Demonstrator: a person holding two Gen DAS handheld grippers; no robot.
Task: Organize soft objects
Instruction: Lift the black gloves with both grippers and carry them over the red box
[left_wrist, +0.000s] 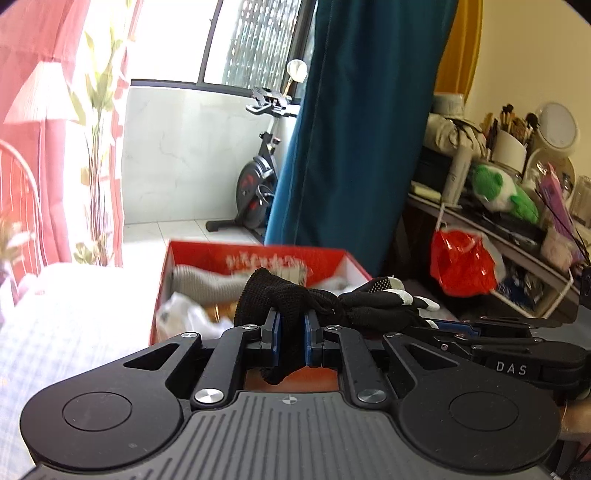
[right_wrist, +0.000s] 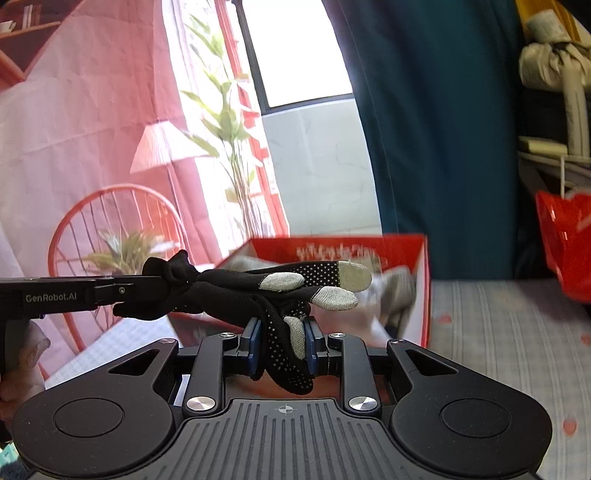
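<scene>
A black knit glove (left_wrist: 295, 299) with grey fingertips and white dots is stretched between both grippers, held in the air in front of a red box (left_wrist: 258, 258). My left gripper (left_wrist: 291, 325) is shut on the glove's cuff end. My right gripper (right_wrist: 282, 338) is shut on the dotted finger end of the glove (right_wrist: 280, 291). The right gripper also shows at the right in the left wrist view (left_wrist: 454, 328); the left gripper comes in from the left in the right wrist view (right_wrist: 129, 291). The red box (right_wrist: 421, 288) holds grey and white soft items.
The box stands on a checked bed cover (right_wrist: 498, 332). A red plastic bag (left_wrist: 461, 262) hangs from a cluttered shelf with a green plush toy (left_wrist: 498, 192) at the right. A teal curtain (left_wrist: 351, 147), an exercise bike (left_wrist: 258, 177) and a pink backdrop (right_wrist: 92, 129) stand behind.
</scene>
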